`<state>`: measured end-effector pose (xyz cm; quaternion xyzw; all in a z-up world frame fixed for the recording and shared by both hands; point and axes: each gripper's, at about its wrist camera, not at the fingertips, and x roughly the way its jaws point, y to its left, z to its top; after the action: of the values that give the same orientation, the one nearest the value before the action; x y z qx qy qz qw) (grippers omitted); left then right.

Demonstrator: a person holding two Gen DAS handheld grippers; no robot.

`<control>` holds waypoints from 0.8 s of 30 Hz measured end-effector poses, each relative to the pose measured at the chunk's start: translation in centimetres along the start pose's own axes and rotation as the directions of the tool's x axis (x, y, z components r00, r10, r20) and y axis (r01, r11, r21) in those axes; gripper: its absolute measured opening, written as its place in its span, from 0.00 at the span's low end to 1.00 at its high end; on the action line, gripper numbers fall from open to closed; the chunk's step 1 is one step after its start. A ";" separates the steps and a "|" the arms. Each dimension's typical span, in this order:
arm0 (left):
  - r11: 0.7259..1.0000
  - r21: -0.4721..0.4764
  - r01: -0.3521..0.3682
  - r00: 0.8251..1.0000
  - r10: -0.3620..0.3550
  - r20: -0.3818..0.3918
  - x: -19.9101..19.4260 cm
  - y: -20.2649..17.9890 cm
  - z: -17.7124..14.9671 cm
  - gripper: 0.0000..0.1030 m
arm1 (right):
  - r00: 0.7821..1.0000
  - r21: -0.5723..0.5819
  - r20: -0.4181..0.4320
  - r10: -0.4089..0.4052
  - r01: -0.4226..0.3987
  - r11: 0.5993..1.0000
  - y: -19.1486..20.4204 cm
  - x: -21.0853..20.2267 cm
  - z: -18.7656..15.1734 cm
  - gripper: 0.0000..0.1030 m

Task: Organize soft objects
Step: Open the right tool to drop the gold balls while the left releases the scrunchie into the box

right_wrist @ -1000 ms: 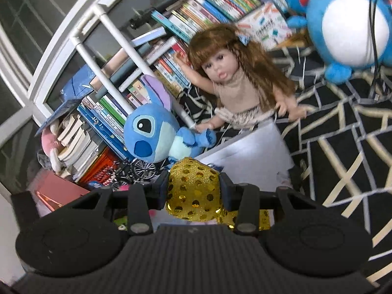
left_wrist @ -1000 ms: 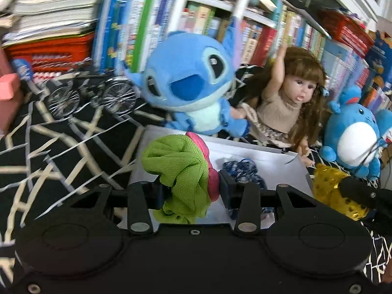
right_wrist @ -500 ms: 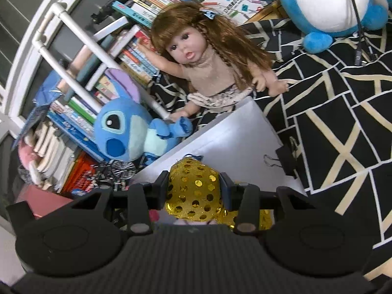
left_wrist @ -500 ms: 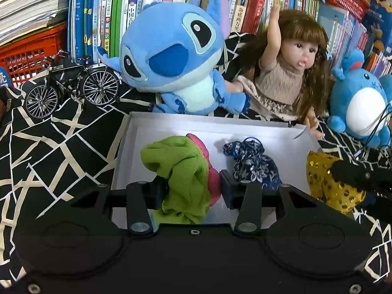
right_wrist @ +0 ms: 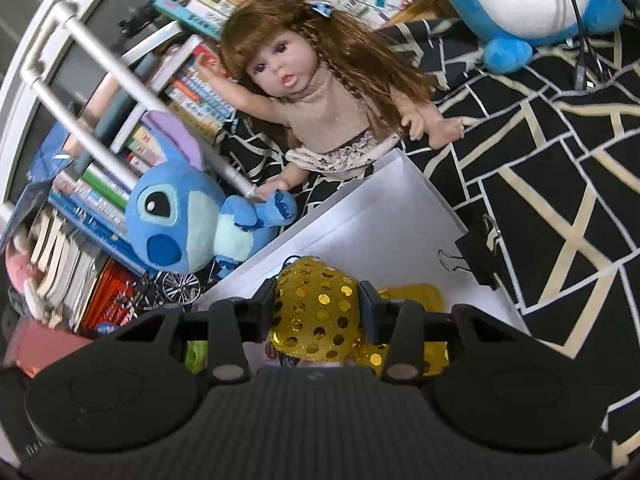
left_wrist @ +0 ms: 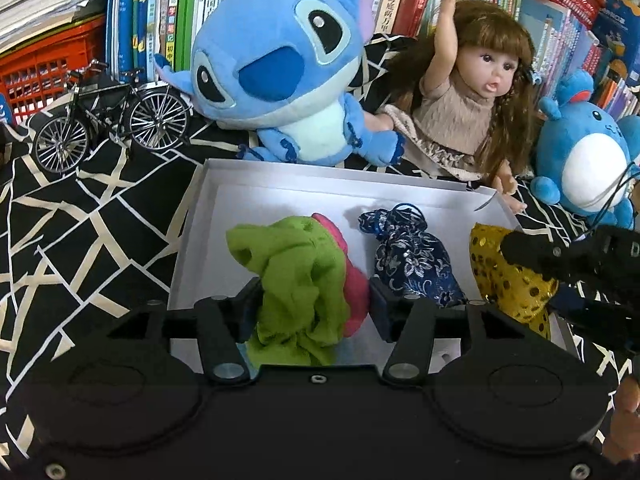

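Lowering two soft bundles into the white box, we treat that box as the landmark for every placement here. It lies on the black desk cloth with pale lines, directly in front of the blue plush and the doll, with a round blue toy off its right corner and a model bicycle off its left corner.

Inside the box, near its middle, a dark blue floral pouch already lies flat. The left claw hangs over the box's near left part with the green and pink cloth bundle between its jaws; these have just been opening, a gap now shows beside the pink edge, and the bundle sags toward the floor of the box, so we read the grip as released or nearly so. The right claw is closed on the gold sequinned pouch above the box's right wall, beside the black binder clip on that wall.

We judge the step best done by letting the green bundle settle left of the floral pouch, then carrying the gold pouch inward past the wall, clear of the clip, before loosening.
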<state>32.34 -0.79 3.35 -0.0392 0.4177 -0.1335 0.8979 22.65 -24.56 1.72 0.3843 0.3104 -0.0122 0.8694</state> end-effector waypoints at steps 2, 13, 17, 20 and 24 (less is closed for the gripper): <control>1.000 -0.003 -0.005 1.000 0.005 -0.008 0.3 0.0 0.0 0.55 | 1.000 0.016 -0.004 -0.005 0.005 1.000 0.0 0.4 0.1 0.47; 1.000 -0.002 -0.023 0.999 0.023 0.032 -0.2 0.0 0.1 0.77 | 1.000 -0.035 0.002 0.018 -0.018 0.999 0.5 0.9 0.2 0.80; 0.999 -0.026 -0.021 0.998 0.022 0.061 -1.2 -0.1 0.2 0.82 | 0.999 -0.062 0.012 0.032 -0.031 0.998 0.7 0.1 0.3 0.85; 0.999 -0.044 -0.003 0.996 0.007 0.093 -2.5 -0.1 0.1 0.85 | 0.999 -0.081 0.007 0.044 -0.043 0.996 0.7 -0.4 0.3 0.86; 0.999 -0.024 -0.021 0.990 0.024 0.141 -4.2 -0.7 -0.8 0.86 | 0.998 -0.132 0.002 0.058 -0.058 0.990 0.9 -1.3 -0.1 0.87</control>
<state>29.00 -0.29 6.08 -0.0541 0.3548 -0.1156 0.9262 21.74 -24.16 2.98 0.3350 0.2968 0.0325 0.8937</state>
